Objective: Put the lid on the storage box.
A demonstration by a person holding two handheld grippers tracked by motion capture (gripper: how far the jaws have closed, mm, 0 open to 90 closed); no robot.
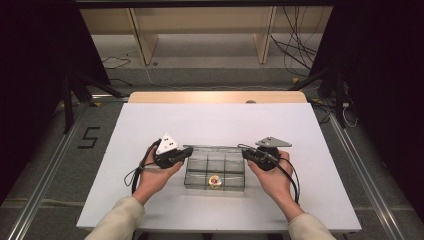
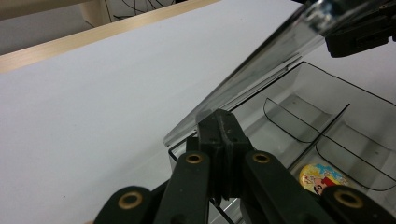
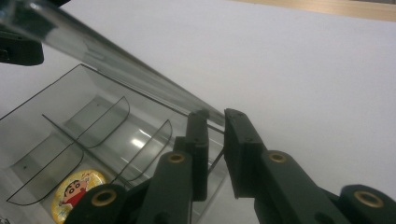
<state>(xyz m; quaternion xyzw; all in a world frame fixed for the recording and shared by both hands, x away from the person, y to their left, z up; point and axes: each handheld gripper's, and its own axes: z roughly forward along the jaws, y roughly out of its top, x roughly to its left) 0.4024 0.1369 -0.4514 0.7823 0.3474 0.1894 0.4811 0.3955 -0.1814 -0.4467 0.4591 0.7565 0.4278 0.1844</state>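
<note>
The left gripper (image 2: 219, 128) is pressed shut on the lid's (image 2: 261, 70) corner. The right gripper (image 3: 215, 122) stands slightly parted at the clear box's (image 1: 215, 172) other end, its pinch uncertain. Swing the lid evenly toward the table's (image 1: 150, 125) far edge, keeping both ends level.

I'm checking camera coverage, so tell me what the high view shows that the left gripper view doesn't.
High view alone: both hands, the person's sleeves, the whole white table, the floor with a taped 5, and wooden shelving beyond.

Left gripper view alone: the left tongs up close, jaws shut at the corner of the raised clear lid, and the curved dividers in detail.

Shared: the clear compartment box, its lid lifted at both ends, the round cartoon badge in a near compartment, and the right tongs at the lid's other end.
</note>
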